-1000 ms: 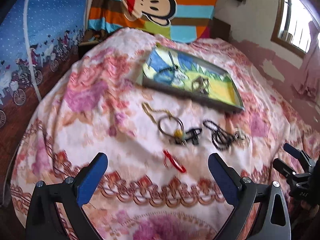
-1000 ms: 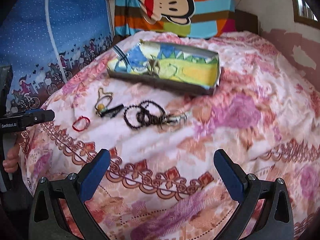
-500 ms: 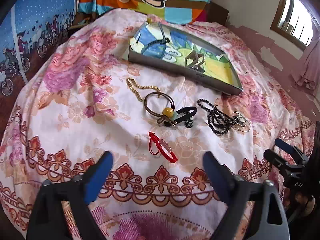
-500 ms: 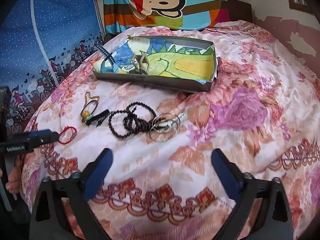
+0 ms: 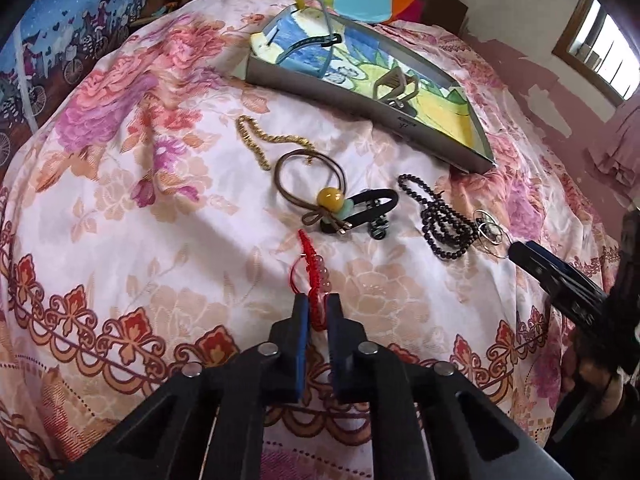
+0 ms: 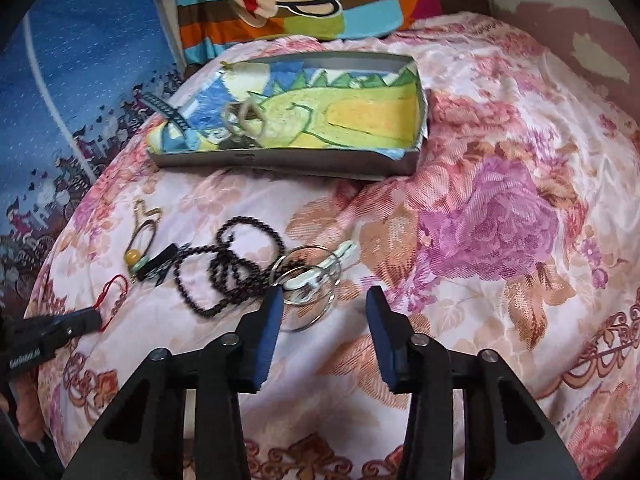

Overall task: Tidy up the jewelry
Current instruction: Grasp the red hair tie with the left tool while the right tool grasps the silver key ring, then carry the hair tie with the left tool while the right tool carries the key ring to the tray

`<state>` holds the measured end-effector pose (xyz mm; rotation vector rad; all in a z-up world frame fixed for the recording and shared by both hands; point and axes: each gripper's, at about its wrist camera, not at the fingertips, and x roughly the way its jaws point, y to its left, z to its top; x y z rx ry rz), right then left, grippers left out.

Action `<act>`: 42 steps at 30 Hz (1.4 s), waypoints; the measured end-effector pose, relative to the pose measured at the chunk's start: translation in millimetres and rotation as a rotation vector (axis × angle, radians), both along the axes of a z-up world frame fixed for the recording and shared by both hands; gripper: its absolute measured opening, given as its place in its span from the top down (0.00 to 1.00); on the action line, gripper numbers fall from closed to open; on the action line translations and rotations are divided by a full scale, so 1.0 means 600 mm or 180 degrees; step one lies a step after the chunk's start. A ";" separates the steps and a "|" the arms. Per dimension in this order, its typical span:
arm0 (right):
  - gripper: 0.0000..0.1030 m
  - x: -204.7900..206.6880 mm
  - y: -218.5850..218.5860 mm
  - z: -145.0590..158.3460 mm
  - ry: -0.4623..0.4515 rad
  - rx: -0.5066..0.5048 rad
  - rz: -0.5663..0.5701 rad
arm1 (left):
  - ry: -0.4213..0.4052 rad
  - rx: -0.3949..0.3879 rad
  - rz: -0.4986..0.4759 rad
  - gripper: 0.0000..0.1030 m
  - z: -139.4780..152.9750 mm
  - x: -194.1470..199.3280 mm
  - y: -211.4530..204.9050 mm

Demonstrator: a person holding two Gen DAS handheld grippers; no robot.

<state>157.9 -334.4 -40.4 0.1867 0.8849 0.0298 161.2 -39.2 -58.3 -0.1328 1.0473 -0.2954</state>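
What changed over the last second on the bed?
The left hand-held gripper came down and its jaws have just closed onto the red string bracelet. The right hand-held gripper moved in on the metal rings; its jaws have just been closing, nothing gripped yet. The black beads, hair tie and tray stayed put.

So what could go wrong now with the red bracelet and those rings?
The left gripper has just closed on only one end of the red bracelet, so the thin cord might slip out when lifted. The right gripper has been closing, still open around the silver rings, which touch the black beads; lifting could drag the beads along.
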 end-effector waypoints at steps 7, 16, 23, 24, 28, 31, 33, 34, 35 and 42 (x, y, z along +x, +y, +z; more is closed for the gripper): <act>0.84 0.009 -0.001 -0.014 0.0069 0.0076 0.0005 | -0.0077 -0.0026 -0.0130 0.95 0.006 0.001 -0.018; 0.97 -0.015 0.002 -0.007 0.0037 0.0077 0.0060 | -0.0111 -0.0004 -0.0275 0.95 0.011 -0.004 -0.039; 0.97 -0.060 -0.001 0.014 -0.0082 0.0140 0.0053 | -0.0169 -0.0036 -0.0357 0.95 0.026 -0.013 -0.050; 0.97 -0.063 -0.002 0.019 -0.0106 0.0149 0.0058 | -0.0179 -0.0048 -0.0375 0.95 0.029 -0.015 -0.052; 0.97 -0.069 0.000 0.042 -0.0226 0.0146 0.0094 | -0.0214 -0.0118 -0.0452 0.95 0.045 -0.018 -0.061; 0.97 -0.067 0.004 0.062 -0.0331 0.0139 0.0127 | -0.0236 -0.0180 -0.0500 0.95 0.057 -0.017 -0.067; 0.97 -0.064 0.006 0.075 -0.0405 0.0132 0.0148 | -0.0243 -0.0223 -0.0530 0.95 0.064 -0.014 -0.071; 0.97 -0.059 0.006 0.084 -0.0453 0.0133 0.0160 | -0.0252 -0.0235 -0.0542 0.95 0.067 -0.012 -0.074; 0.98 -0.055 0.007 0.090 -0.0483 0.0132 0.0167 | -0.0263 -0.0247 -0.0558 0.95 0.071 -0.009 -0.078; 0.98 0.012 0.009 0.135 -0.0759 0.0066 0.0214 | -0.0418 -0.0287 -0.0584 0.95 0.110 0.037 -0.102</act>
